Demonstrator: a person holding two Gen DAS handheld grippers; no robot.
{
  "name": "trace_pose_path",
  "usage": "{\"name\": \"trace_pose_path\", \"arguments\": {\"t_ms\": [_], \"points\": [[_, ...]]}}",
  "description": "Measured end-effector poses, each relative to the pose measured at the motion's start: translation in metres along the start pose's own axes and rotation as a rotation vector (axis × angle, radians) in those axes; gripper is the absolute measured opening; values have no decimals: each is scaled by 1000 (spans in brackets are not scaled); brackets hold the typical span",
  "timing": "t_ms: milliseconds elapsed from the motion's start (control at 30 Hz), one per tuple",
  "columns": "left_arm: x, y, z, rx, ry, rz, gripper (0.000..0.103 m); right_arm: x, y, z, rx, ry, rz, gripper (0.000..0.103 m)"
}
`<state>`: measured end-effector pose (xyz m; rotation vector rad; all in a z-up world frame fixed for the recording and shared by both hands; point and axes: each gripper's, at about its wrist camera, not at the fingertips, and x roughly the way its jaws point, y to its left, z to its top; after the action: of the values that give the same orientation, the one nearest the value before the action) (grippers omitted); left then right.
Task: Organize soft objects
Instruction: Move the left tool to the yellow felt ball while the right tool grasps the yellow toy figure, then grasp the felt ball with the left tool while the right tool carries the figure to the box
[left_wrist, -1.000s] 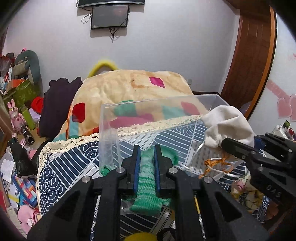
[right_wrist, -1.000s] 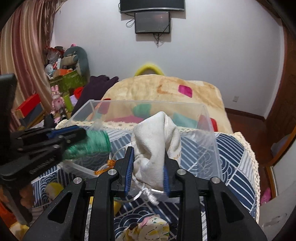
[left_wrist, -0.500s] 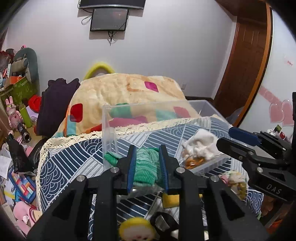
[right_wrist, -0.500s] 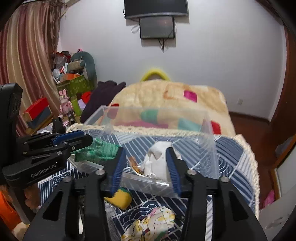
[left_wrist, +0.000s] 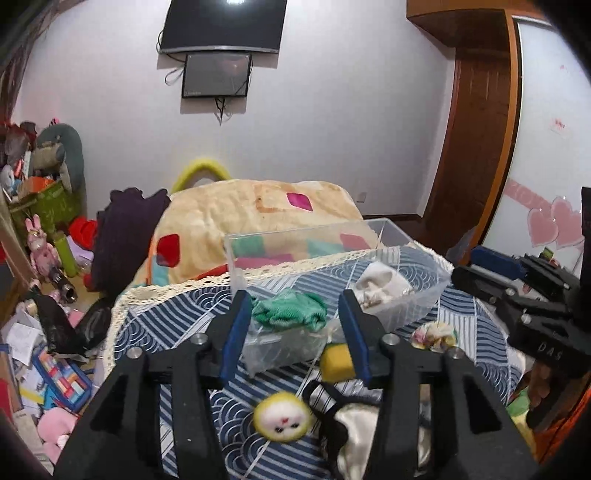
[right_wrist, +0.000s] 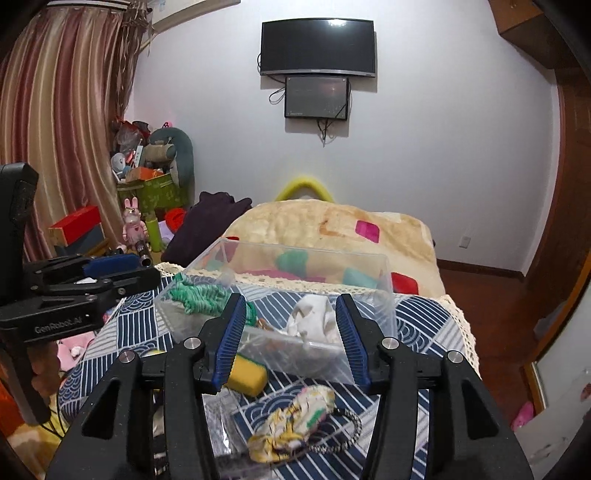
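Both wide and empty: left gripper (left_wrist: 295, 314), right gripper (right_wrist: 291, 314). Green knit (left_wrist: 290, 312) and white pouch (right_wrist: 314, 317) inside clear bin (right_wrist: 384, 291) ahead of the fingertips, near the blue patterned cloth's (left_wrist: 159, 332) far edge

- The clear bin (right_wrist: 384, 295) is open on top; the green knit (right_wrist: 195, 295) fills its left end, the white pouch (right_wrist: 314, 317) its right, with a gap between.
- Near the bin, a yellow sponge (right_wrist: 247, 374), floral scrunchie (right_wrist: 295, 417) and round plush (left_wrist: 282, 417) crowd the bed (right_wrist: 424, 317).
- The bed's far right corner lies bare.
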<state>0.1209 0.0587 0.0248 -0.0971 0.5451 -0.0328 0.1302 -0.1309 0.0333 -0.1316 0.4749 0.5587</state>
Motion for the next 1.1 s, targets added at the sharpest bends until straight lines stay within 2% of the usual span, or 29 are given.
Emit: {"name": "trace_pose_path", "arguments": {"t_ms": [167,433,733,833,900,967,1100], "points": [[-5,6,-20,-18,21,4,55,-6,-1,-17,11,4,-25,47],[5,9,-63,6,95,61,55,-5,1,-47,6,44,-40,47],[27,21,-92,-39,193,49,55,11,-2,-63,46,106,-14,47],[35,20,-99,-45,214,19,55,15,1,-70,48,122,-9,47],[39,19,-101,-65,218,-11,55,18,1,-74,58,125,-9,44],[41,16,-101,-67,216,-18,55,20,2,-77,66,132,-3,33],[45,10,-101,-59,215,-23,55,26,5,-82,59,152,7,20]]}}
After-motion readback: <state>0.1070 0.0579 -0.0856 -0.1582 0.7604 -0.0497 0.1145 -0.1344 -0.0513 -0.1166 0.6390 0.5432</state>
